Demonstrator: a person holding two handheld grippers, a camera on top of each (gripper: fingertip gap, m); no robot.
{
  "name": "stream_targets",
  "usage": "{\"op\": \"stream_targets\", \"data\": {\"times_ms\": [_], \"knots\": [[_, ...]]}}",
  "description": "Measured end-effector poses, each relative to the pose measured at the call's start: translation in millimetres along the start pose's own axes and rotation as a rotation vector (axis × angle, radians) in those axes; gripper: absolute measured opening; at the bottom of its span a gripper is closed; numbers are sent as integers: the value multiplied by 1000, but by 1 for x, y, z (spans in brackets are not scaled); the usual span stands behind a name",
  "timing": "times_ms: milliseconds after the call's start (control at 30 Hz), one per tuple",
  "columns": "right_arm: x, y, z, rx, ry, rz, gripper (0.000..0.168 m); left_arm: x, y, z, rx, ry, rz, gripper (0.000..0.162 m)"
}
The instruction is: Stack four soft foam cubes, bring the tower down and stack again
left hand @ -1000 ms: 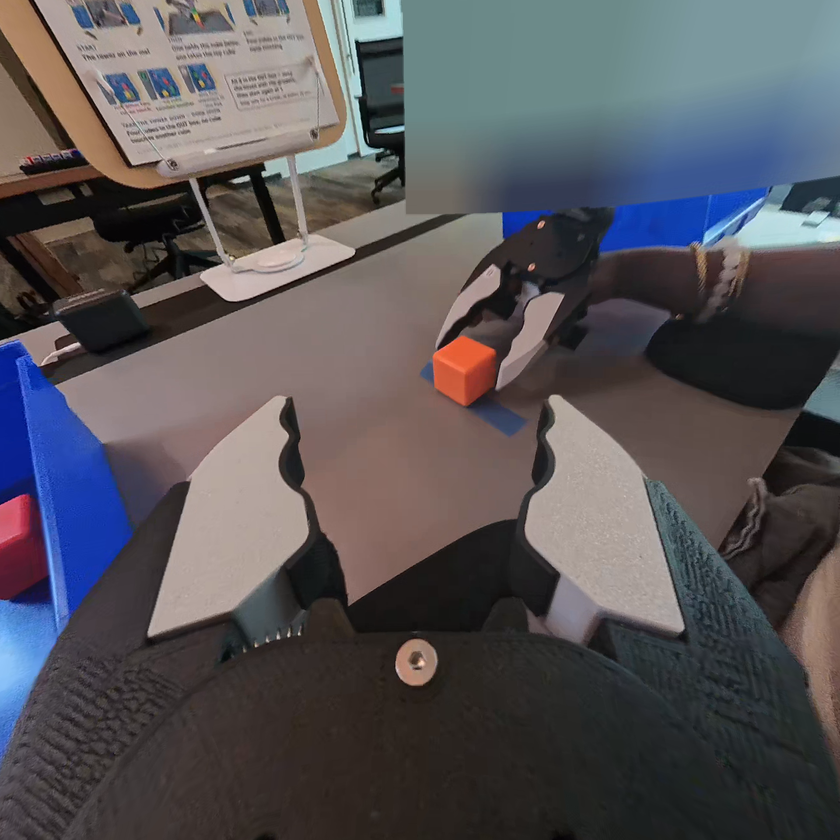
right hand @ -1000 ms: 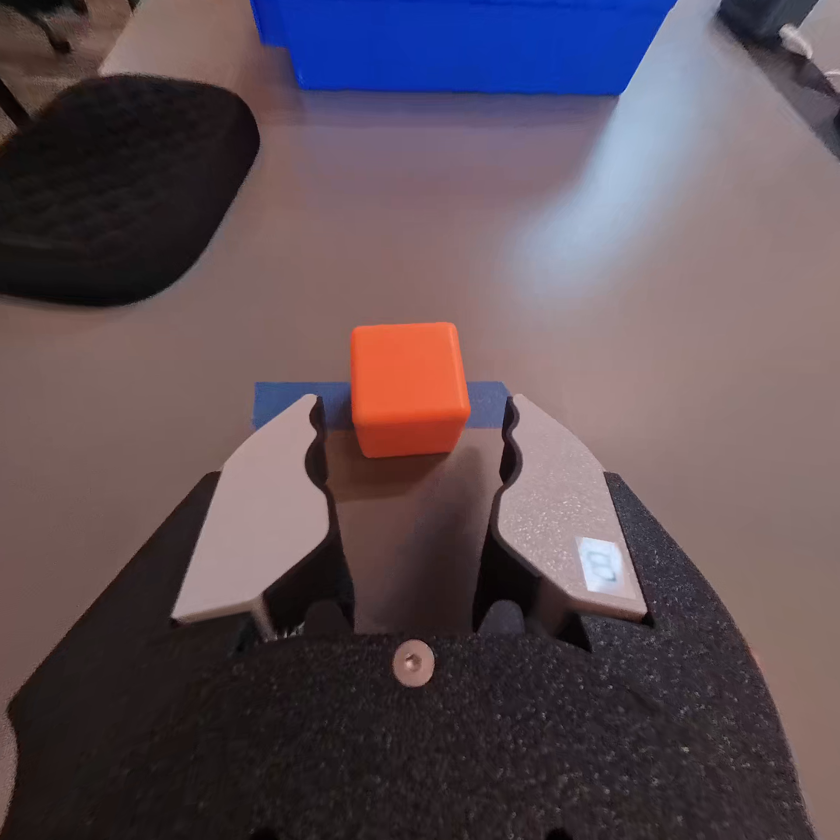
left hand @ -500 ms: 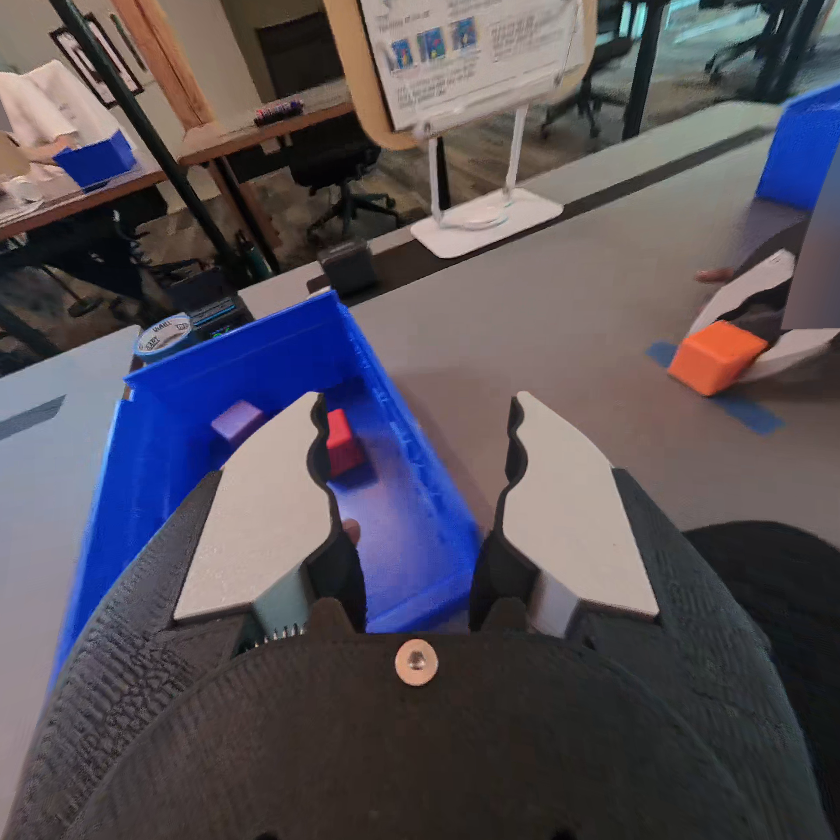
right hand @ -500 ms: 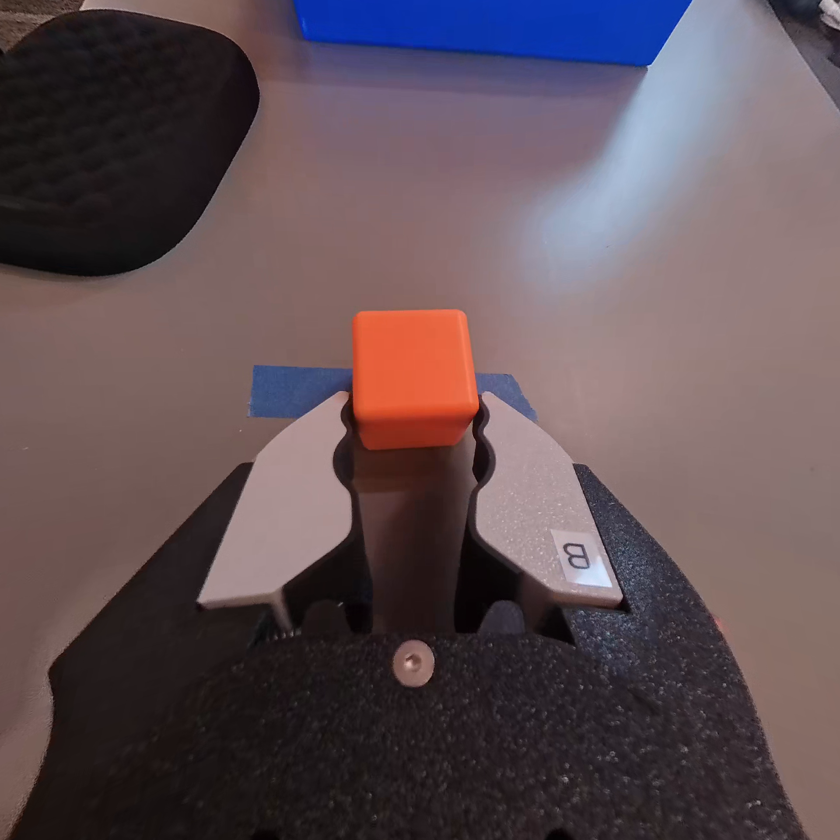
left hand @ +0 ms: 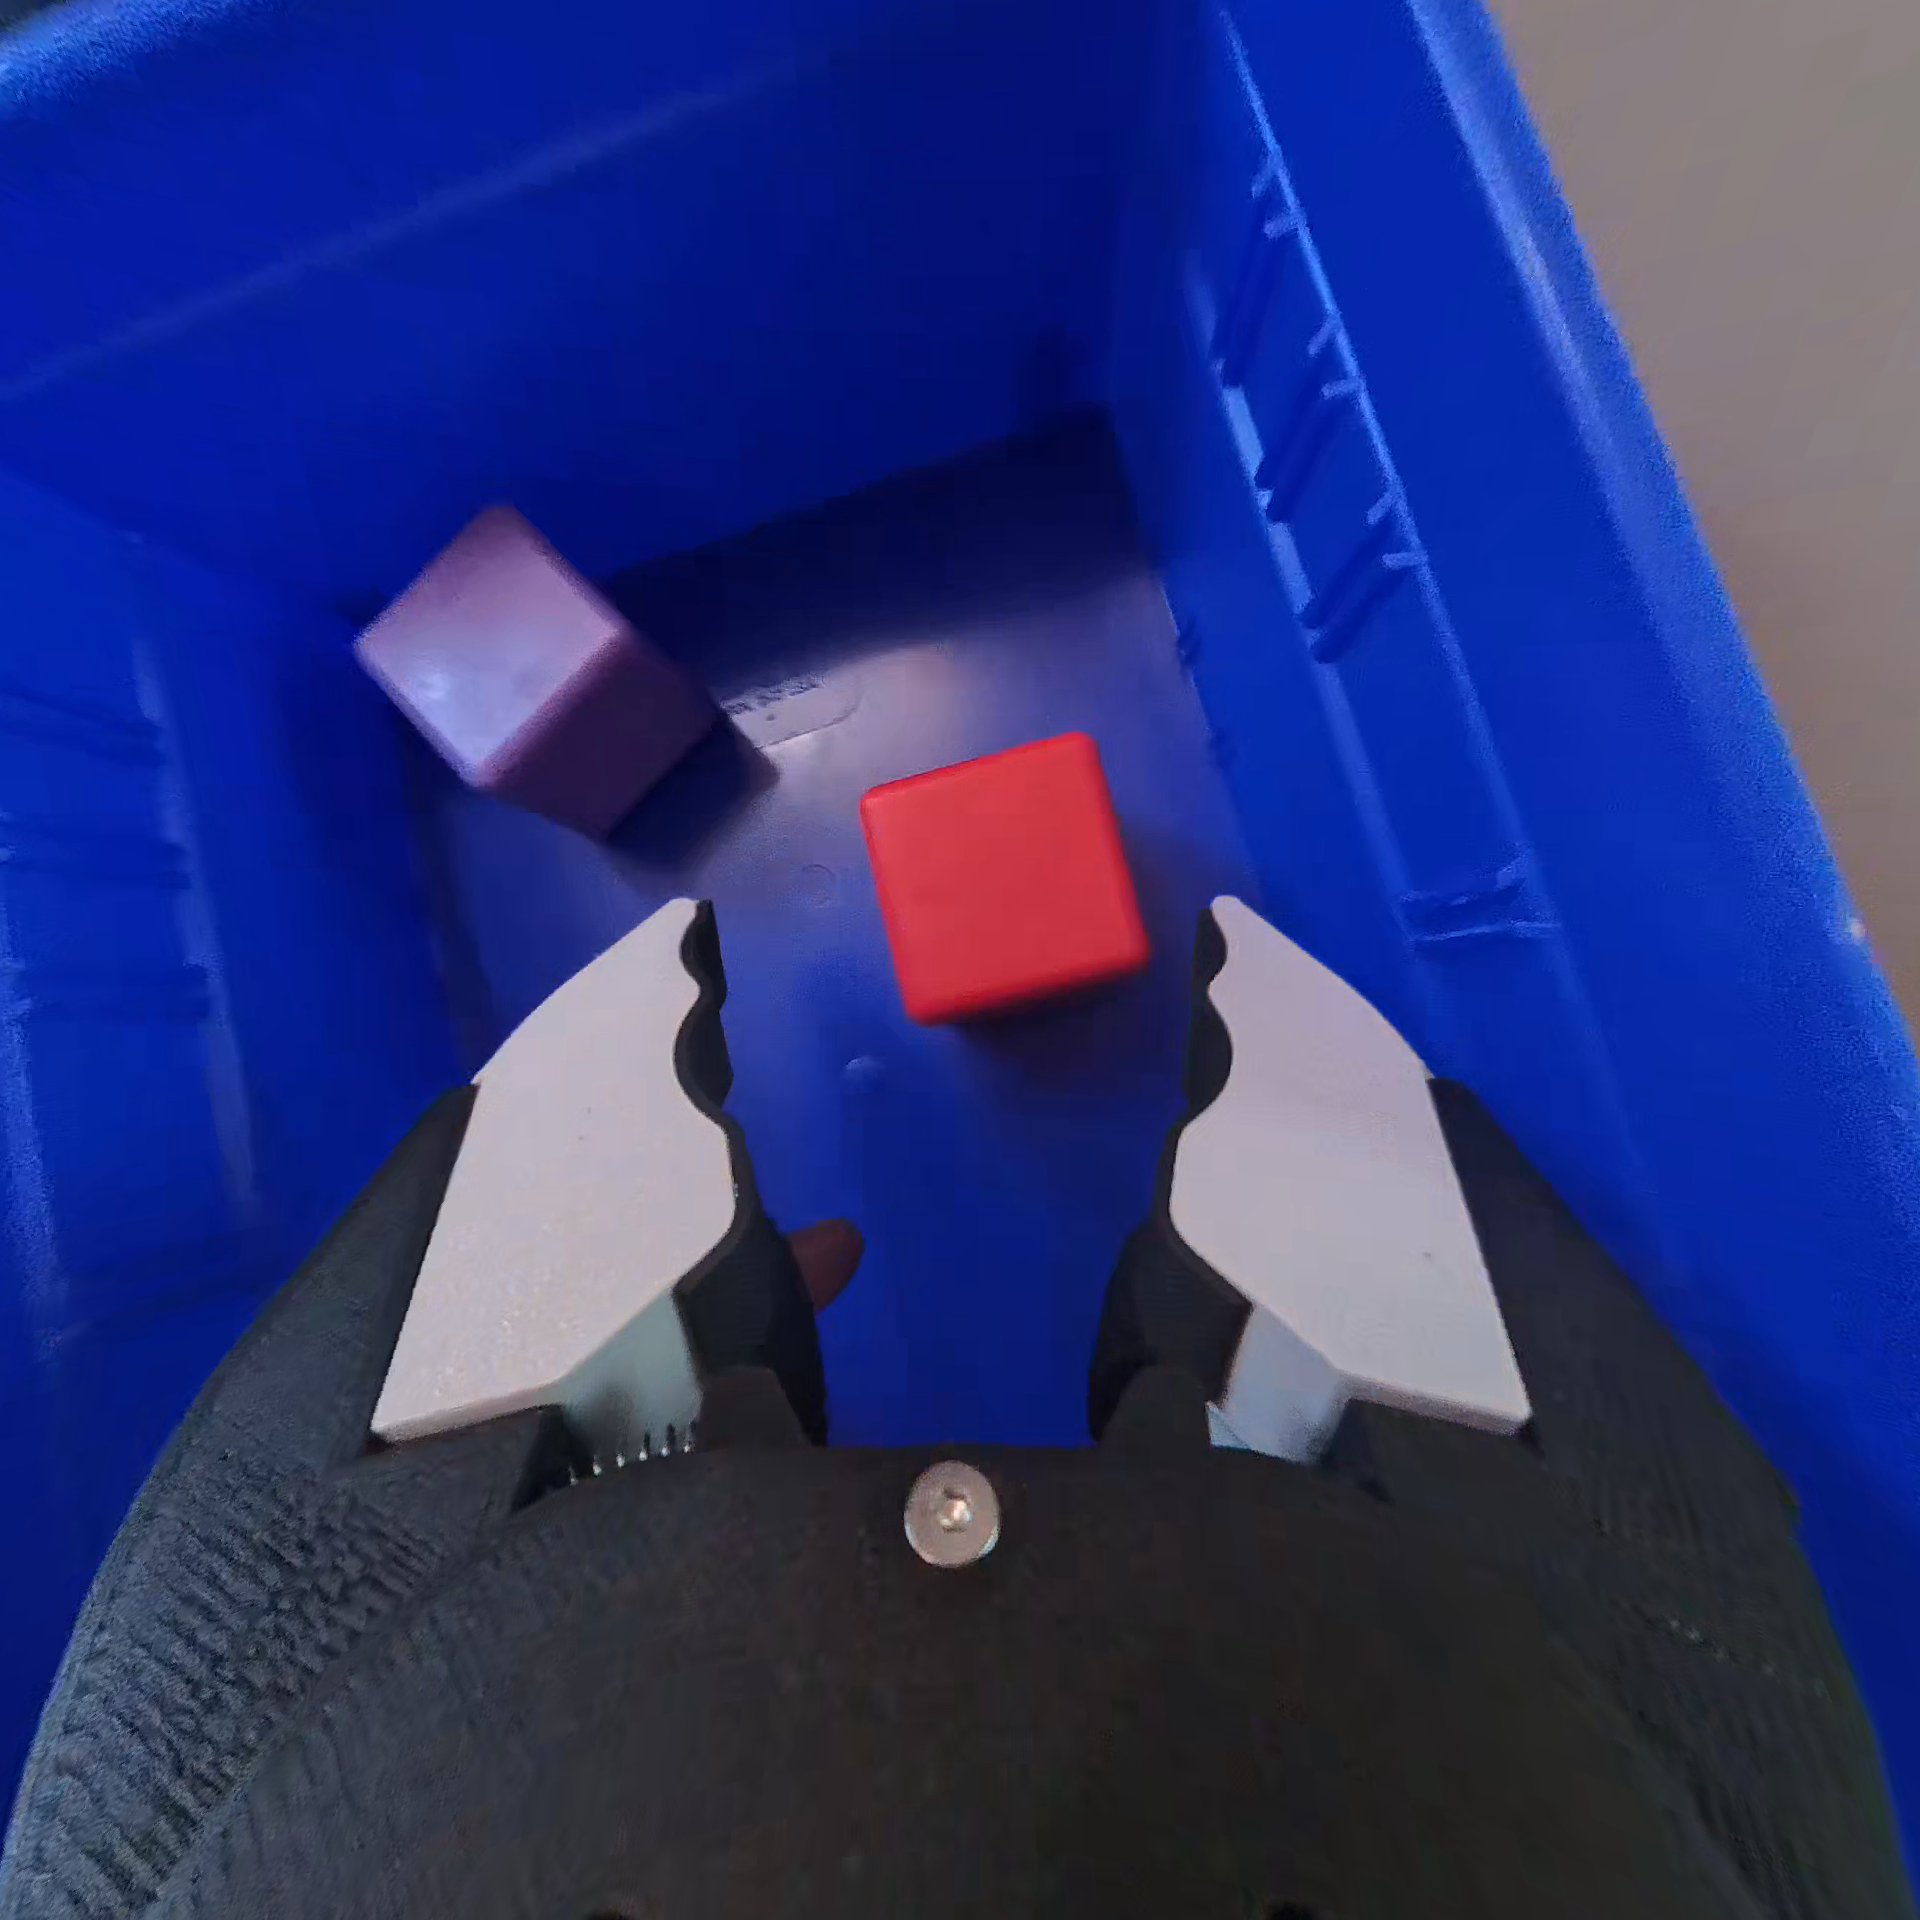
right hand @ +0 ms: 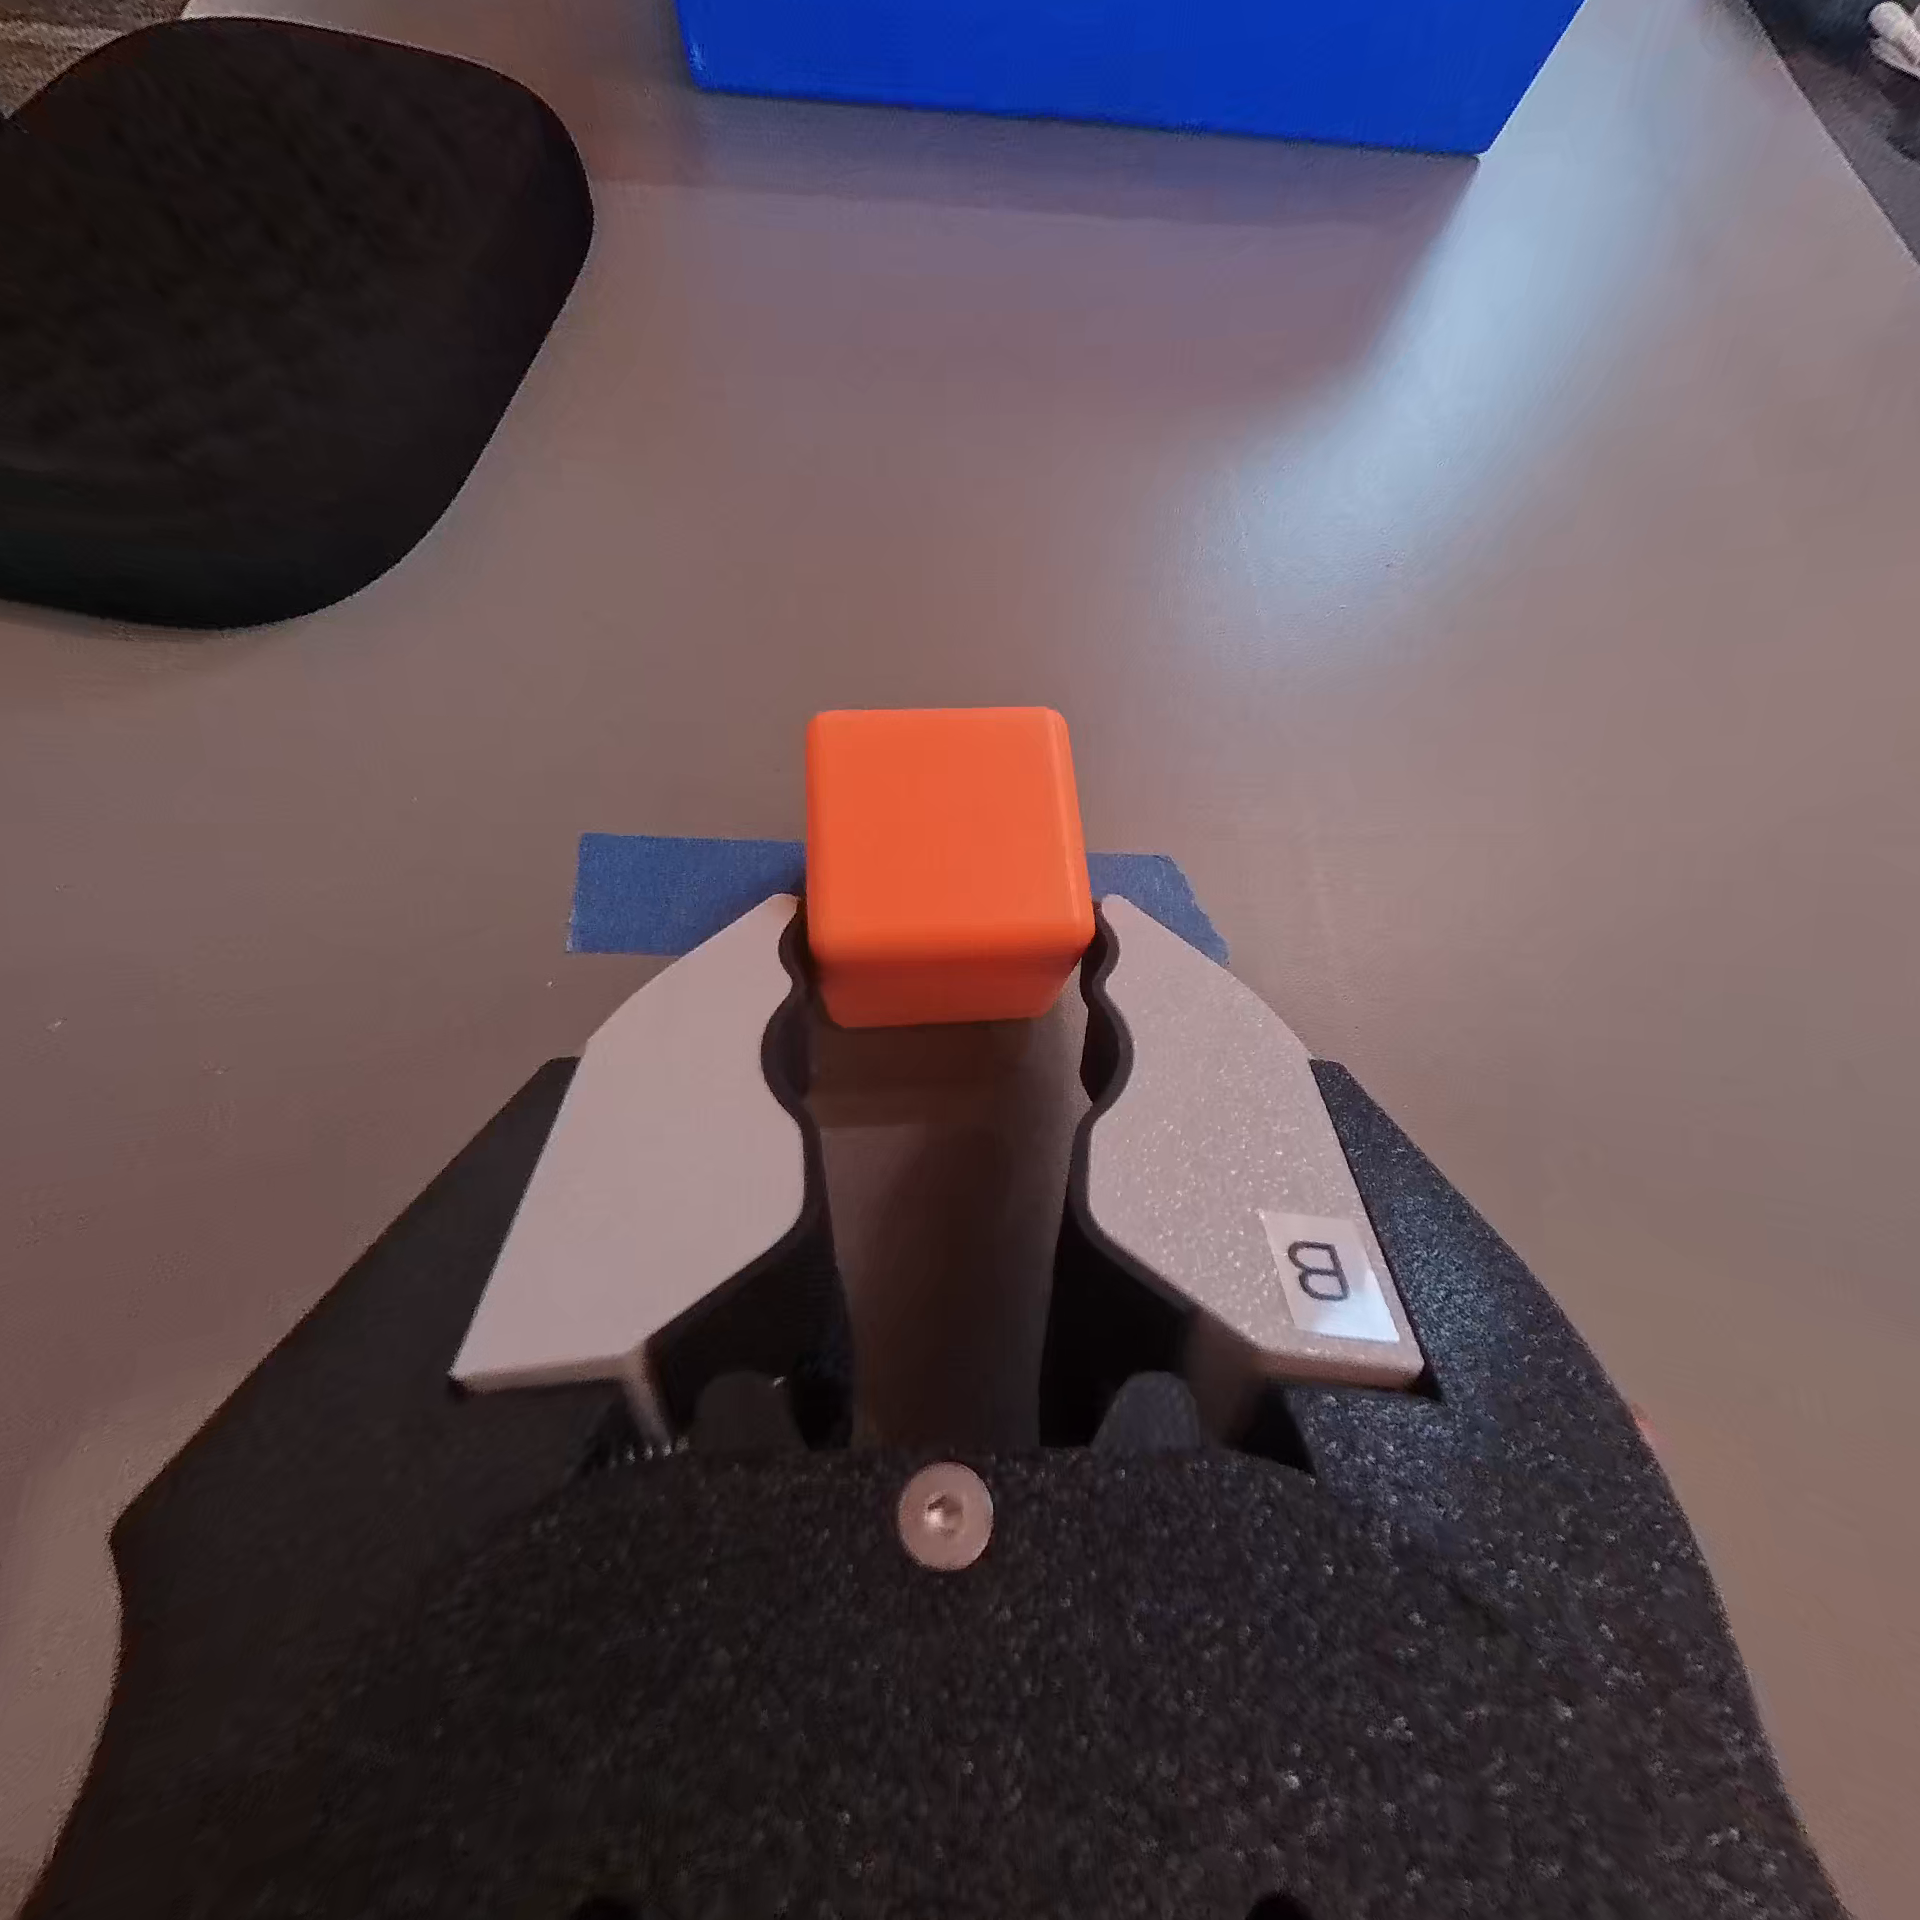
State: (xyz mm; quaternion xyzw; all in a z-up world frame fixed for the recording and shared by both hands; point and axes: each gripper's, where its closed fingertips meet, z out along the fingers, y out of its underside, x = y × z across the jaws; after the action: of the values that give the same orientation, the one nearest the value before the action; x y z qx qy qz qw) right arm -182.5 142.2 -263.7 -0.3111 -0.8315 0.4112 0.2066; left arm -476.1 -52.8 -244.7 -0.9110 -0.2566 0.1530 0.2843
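In the left wrist view a red cube [left hand: 1003, 878] and a purple cube [left hand: 530, 670] lie on the floor of a blue bin [left hand: 1455, 623]. My left gripper [left hand: 951, 925] is open and empty, reaching down into the bin, with the red cube just beyond and between its fingertips. In the right wrist view my right gripper [right hand: 945, 920] is shut on an orange cube [right hand: 940, 857], its fingertips pressing the cube's near sides. The cube sits on a strip of blue tape [right hand: 665, 894] on the grey table [right hand: 1351, 623].
A black padded mat [right hand: 239, 312] lies at the far left of the table in the right wrist view. The blue bin's outer wall [right hand: 1122, 62] stands at the far edge. The bin's ribbed right wall [left hand: 1340, 499] is close to my left gripper. There is about 35 cm between the tips of the two grippers.
My left gripper swung left from the table and dipped into the blue bin, close over the red cube. My right gripper closed from open onto the orange cube.
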Motion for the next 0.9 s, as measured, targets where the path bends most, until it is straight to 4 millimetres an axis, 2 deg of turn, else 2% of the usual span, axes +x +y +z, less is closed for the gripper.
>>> {"op": "stream_targets", "data": {"times_ms": [67, 133, 267, 367, 433, 467, 533, 633, 700, 800, 900], "knots": [[0, 0, 0, 1, 3, -4, 49, 5, 0, 8, -3, 26, 0, 80], [0, 0, 0, 1, 5, -5, 49, 10, -3, 12, 30, 48, 6, 53], [0, 0, 0, 0, 4, 1, 50, 5, -6, 9, 82, 19, 53, 51], [0, 0, 0, -1, 1, 5, 50, 7, -25, -14, 217, 52, 79, 51], [0, 1, 0, -1, -1, 7, 49, 20, -49, -44, 364, 100, 165, 51], [0, 0, 0, -2, -2, 8, 50, 32, -61, -62, 424, 139, 216, 51], [0, 1, 0, -2, -3, 9, 49, 69, -80, -98, 511, 271, 349, 51], [0, 1, 0, -2, -6, 12, 49, 141, -98, -142, 552, 510, 531, 51], [0, 1, 0, -2, -7, 10, 49, 191, -99, -157, 534, 654, 660, 51], [0, 1, 0, -3, -10, 12, 49, 257, -89, -152, 458, 806, 815, 51], [0, 1, 0, -4, -15, 17, 49, 298, -76, -121, 357, 834, 969, 51]]}}
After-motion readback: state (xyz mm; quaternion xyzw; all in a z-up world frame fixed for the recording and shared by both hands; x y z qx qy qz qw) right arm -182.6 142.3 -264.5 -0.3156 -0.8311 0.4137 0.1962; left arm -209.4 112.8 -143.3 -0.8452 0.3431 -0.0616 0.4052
